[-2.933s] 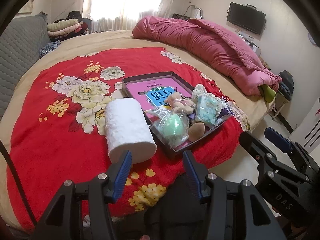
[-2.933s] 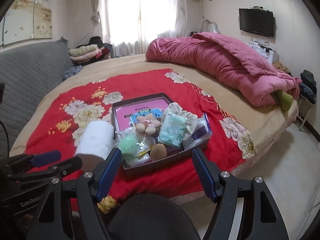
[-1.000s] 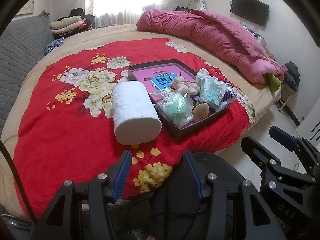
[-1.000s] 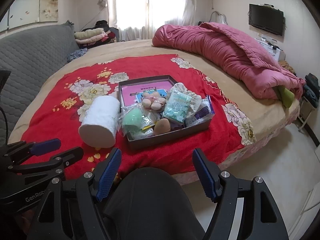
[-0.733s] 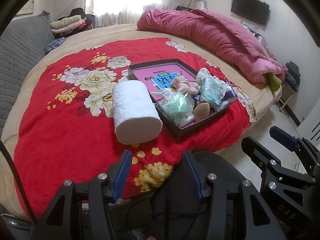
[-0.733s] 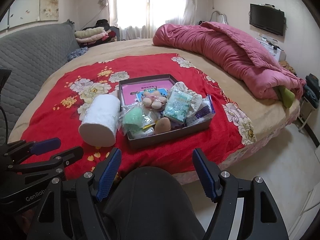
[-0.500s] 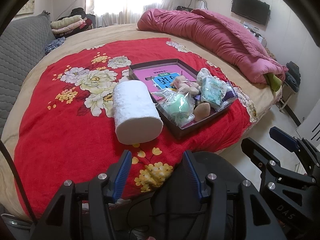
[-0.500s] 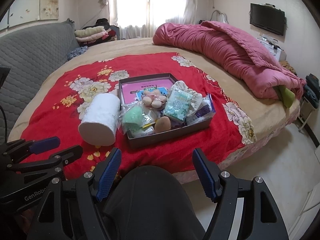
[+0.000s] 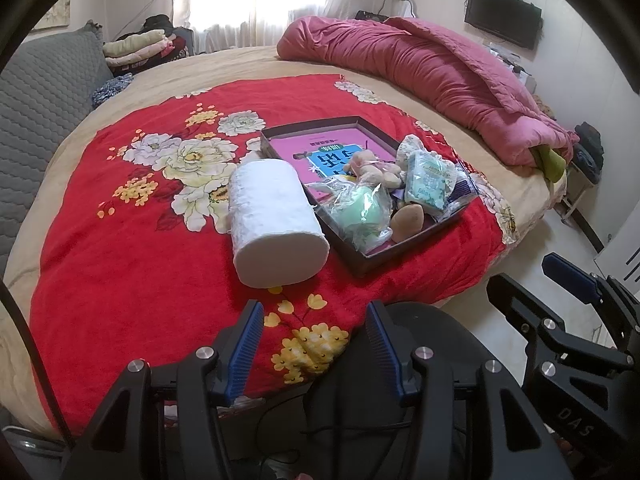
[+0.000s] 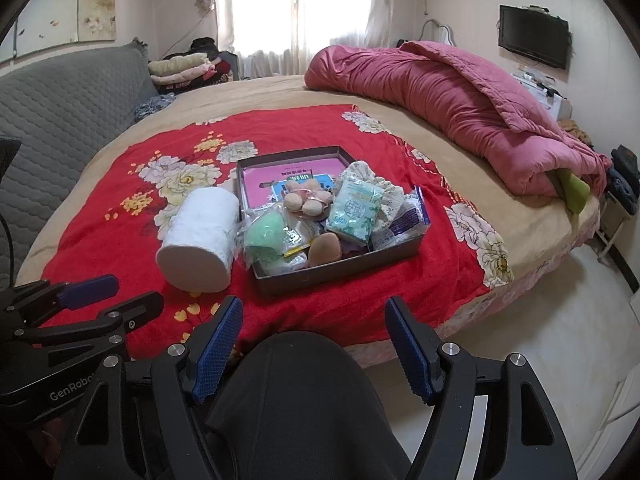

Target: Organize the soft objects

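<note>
Two hand-held grippers, left hand-held gripper [image 9: 314, 344] and right hand-held gripper [image 10: 314, 342], hang wide and empty near the bed [image 10: 400, 120]. On its red floral blanket [image 9: 120, 260], a dark tray [image 10: 340, 262] holds soft items, partly hidden under a green bagged sponge [image 10: 266, 236]. A white paper roll [image 9: 272, 220] lies touching the tray's left side; a pink quilt [image 10: 460, 92] lies far right.

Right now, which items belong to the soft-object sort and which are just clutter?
Job:
paper roll
dark tray
green bagged sponge
tan sponge
tissue pack
plush toy
both open tools, left, right

Lying about:
pink quilt
folded clothes
TV
</note>
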Action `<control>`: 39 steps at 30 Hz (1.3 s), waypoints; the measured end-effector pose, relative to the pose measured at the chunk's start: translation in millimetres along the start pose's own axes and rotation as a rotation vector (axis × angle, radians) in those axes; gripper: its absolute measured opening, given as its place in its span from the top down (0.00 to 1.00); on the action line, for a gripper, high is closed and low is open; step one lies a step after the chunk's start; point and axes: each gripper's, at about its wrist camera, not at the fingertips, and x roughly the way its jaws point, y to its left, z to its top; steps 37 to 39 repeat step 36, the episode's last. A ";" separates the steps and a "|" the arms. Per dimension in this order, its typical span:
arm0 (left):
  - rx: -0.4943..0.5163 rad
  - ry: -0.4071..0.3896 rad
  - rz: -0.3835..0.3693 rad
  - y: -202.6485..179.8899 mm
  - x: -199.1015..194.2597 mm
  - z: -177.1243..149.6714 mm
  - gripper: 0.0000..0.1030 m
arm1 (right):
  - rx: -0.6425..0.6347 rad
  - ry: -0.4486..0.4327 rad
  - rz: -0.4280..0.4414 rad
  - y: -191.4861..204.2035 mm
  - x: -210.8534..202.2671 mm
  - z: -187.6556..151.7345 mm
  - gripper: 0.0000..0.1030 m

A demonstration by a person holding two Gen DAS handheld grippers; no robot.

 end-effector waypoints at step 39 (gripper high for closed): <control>0.000 0.012 0.010 -1.9 4.8 -0.7 0.49 | 0.004 0.006 0.002 -1.3 0.5 0.5 0.28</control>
